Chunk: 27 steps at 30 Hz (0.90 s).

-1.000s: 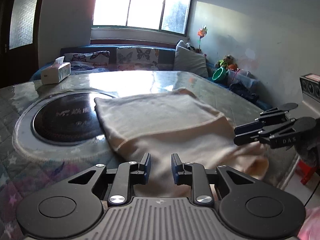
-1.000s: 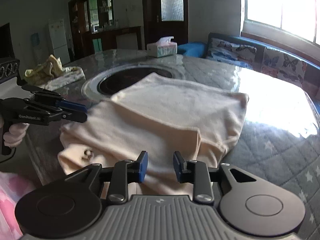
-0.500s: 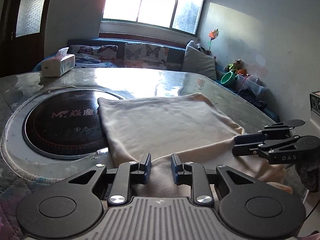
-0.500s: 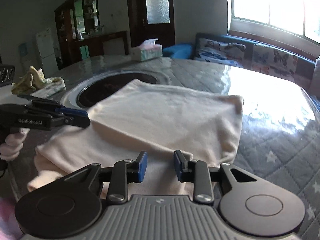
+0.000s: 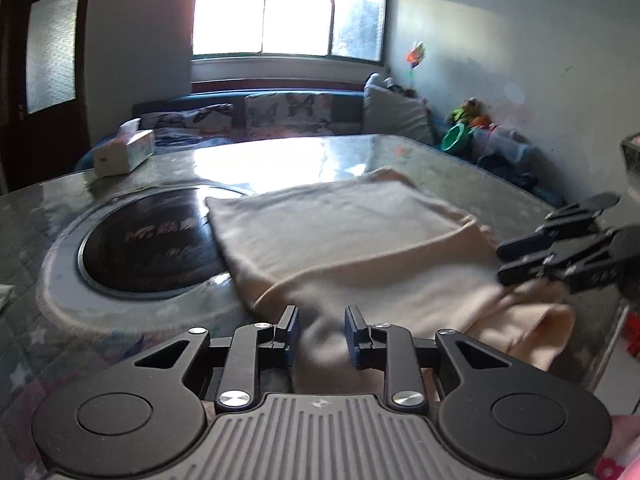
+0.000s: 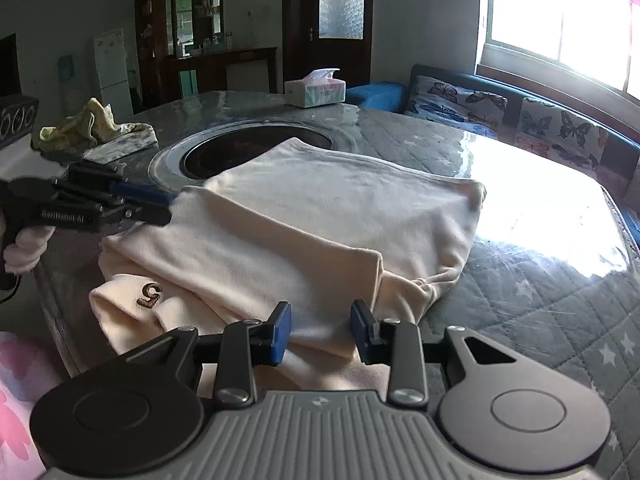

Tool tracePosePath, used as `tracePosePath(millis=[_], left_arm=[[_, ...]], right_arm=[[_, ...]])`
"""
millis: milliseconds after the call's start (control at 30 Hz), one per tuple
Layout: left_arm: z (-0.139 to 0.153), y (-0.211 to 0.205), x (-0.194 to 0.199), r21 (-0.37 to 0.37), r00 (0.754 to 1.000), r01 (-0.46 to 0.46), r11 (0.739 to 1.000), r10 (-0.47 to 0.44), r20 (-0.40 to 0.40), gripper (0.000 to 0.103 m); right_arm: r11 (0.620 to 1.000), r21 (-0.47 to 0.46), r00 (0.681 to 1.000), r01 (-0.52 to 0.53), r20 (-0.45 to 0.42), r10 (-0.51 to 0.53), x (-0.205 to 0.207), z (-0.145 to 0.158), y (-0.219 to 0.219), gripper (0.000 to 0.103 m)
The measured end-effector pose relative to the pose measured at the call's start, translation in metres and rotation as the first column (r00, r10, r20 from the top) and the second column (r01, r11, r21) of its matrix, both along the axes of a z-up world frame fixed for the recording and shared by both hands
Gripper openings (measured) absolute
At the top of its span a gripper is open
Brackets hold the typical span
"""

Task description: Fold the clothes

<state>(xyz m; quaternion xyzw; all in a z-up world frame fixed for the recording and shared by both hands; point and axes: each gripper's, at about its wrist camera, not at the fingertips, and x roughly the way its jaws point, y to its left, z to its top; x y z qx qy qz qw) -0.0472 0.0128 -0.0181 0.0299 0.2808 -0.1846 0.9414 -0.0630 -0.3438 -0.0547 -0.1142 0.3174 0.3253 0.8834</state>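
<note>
Cream garment (image 6: 320,220), folded on the table (image 6: 540,300) at its near edge: both grippers (image 5: 320,334) (image 6: 320,330), jaws just widened and apparently unclamped, should retreat low without dragging the fold.

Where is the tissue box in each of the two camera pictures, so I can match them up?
Left wrist view: the tissue box stands far left on the table, beyond the round black hob.
Right wrist view: the tissue box stands top centre, at the table's far edge.
Shared landmark: the folded cream garment beside the hob.
</note>
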Motion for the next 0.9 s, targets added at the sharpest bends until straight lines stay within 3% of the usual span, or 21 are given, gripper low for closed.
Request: tracePosePath(millis=[167,333,400,500,567,733,900], left_arm=[[0.005,0.005,-0.011,-0.022,1.000,-0.015,1.000,0.016,0.012,0.027],[0.002,0.008,-0.013,0.001,1.000,-0.027,1.000,0.027,-0.010,0.028],[0.009,0.009,-0.020,0.007,1.000,0.002,1.000,-0.002,0.004,0.039],[0.016,0.001,-0.035,0.054,0.996,0.081,0.995,-0.083,0.026,0.045],[0.017,-0.005,-0.046,0.096,0.988,0.151,0.984,-0.154,0.028,0.046],[0.012,-0.024,-0.071,0.204,0.944,0.312,0.928,-0.327,0.047,0.048],[-0.002,-0.043,-0.080,0.274,0.914,0.367,0.889,-0.399,0.070,0.048]], right_arm=[[1.000,0.023,1.000,0.000,0.013,0.000,-0.002,0.006,0.001,0.033],[1.000,0.020,1.000,0.011,-0.009,-0.011,0.000,-0.001,-0.003,0.033],[1.000,0.020,1.000,0.007,-0.005,-0.007,-0.002,0.003,-0.003,0.033],[1.000,0.013,1.000,-0.007,0.001,0.007,-0.009,0.010,-0.006,0.035],[1.000,0.005,1.000,-0.013,0.004,0.013,-0.013,0.014,-0.009,0.041],[1.000,-0.025,1.000,-0.016,0.004,0.016,-0.025,0.018,-0.017,0.043],[0.997,-0.070,1.000,-0.013,0.004,0.013,-0.037,0.017,-0.024,0.046]])
